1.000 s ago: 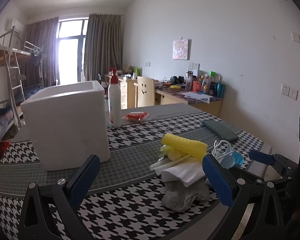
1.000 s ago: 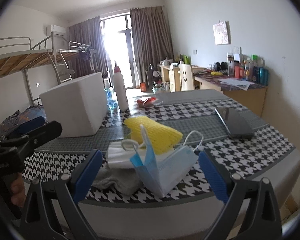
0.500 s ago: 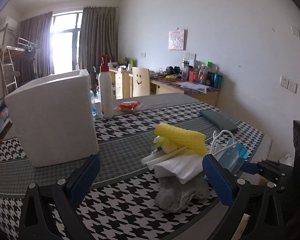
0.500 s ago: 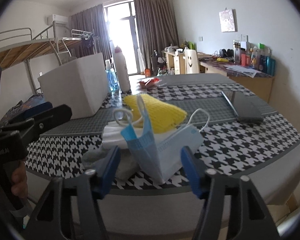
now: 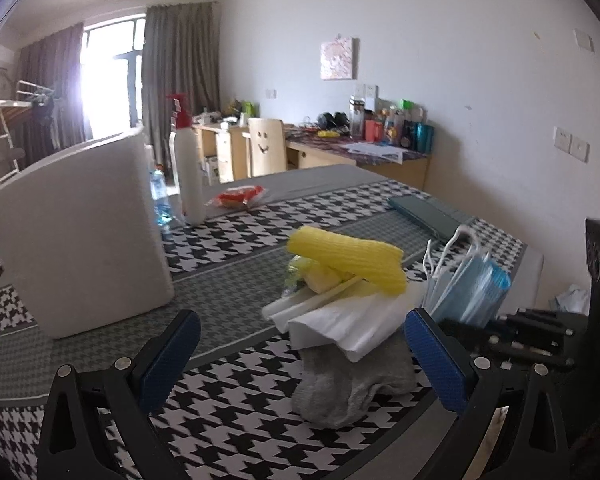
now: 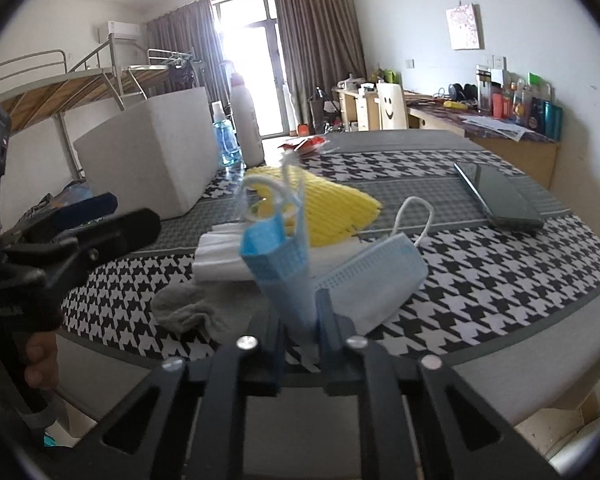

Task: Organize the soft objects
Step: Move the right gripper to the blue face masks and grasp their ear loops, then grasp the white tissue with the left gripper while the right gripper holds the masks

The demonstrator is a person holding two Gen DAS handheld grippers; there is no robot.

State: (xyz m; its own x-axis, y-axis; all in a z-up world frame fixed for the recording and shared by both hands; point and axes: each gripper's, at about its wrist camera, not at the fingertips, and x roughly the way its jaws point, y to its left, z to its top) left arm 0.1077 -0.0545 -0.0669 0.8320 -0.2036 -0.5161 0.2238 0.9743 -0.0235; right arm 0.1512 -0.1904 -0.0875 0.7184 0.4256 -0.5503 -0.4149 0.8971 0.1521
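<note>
**Mask pinched, lift not yet begun**

Foam box (image 5: 80, 232), white and open-topped, stands at the left of the houndstooth desk (image 5: 236, 412), well apart from the heap of soft things. The left gripper (image 5: 300, 354) hovers low before that heap with its jaws wide apart, as they were a second ago, holding nothing.

The change is on the right. The right gripper (image 6: 300, 320), whose jaws stood wide open a second ago and half closed shortly after, now has them together on the near edge of the blue face mask (image 6: 280, 256). That reads as the grasp being made, so one soft item looks ready to be carried off, probably to the box.

The pinched mask stands folded and upright, its white ear loops sticking up. A second mask (image 6: 376, 280) lies slack just beside it, touching the desk. Behind sit the yellow foam netting (image 6: 332, 212) and folded white tissue (image 6: 216, 260), with a grey sock (image 6: 188, 312) beneath. Further right, a dark phone (image 6: 500, 196) lies apart.
</note>
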